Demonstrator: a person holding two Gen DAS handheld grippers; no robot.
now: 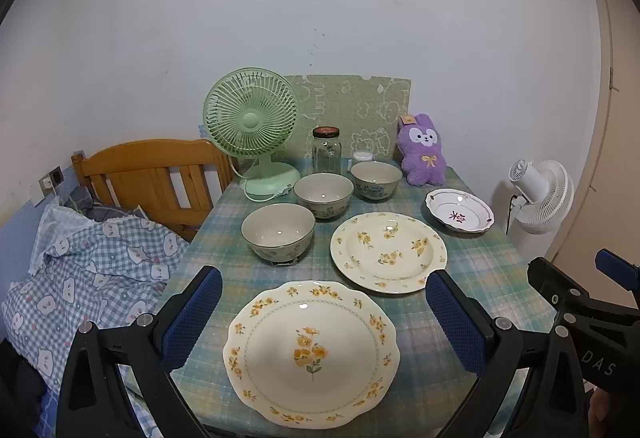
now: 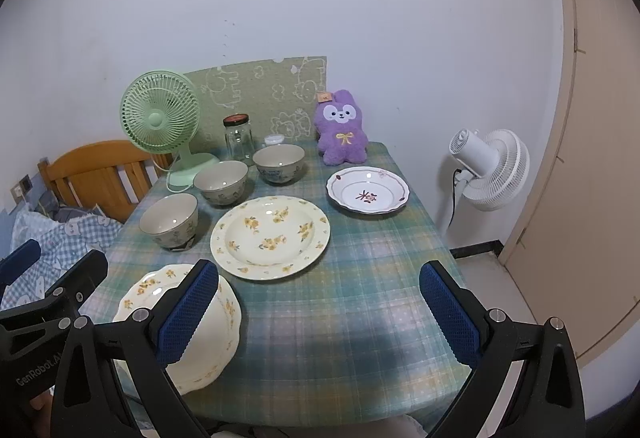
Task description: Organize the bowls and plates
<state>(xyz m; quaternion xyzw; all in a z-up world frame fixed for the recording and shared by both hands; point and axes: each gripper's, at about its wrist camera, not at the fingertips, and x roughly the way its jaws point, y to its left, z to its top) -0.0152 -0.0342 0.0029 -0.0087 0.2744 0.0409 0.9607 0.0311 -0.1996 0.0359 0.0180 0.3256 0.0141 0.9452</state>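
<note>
The left gripper [image 1: 324,302] hangs over the near edge of the surface [image 1: 472,270] with its blue-padded fingers [image 1: 196,312] spread wide and holding nothing. Between them, below, lies the scalloped plate [image 1: 310,354], cream with yellow flowers, flat on the checked cloth. The right gripper [image 2: 320,298] hovers just to the right, its fingers [image 2: 450,312] likewise wide apart and empty, over bare cloth near the front of the surface [image 2: 360,318]; in its view the scalloped plate [image 2: 224,322] sits at lower left, partly behind the left finger.

Beyond that plate, toward the middle, rests the deep plate [image 1: 388,252], round and flowered in yellow. Farther back and to the right, apart from it, stands the white dish [image 1: 459,212] with a dark red motif. Three bowls run in a diagonal row on the left side: the near bowl [image 1: 278,232] just beside the deep plate, the middle bowl [image 1: 324,195] behind it, and the far bowl [image 1: 376,180] nearest the wall. All three are upright and empty.

At the back stand a green fan [image 1: 252,122], a jar [image 1: 326,150] with a dark lid, and a purple plush [image 1: 425,150]. A white fan [image 1: 540,194] stands on the floor to the right, and a bed [image 1: 92,266] with checked bedding lies to the left.
</note>
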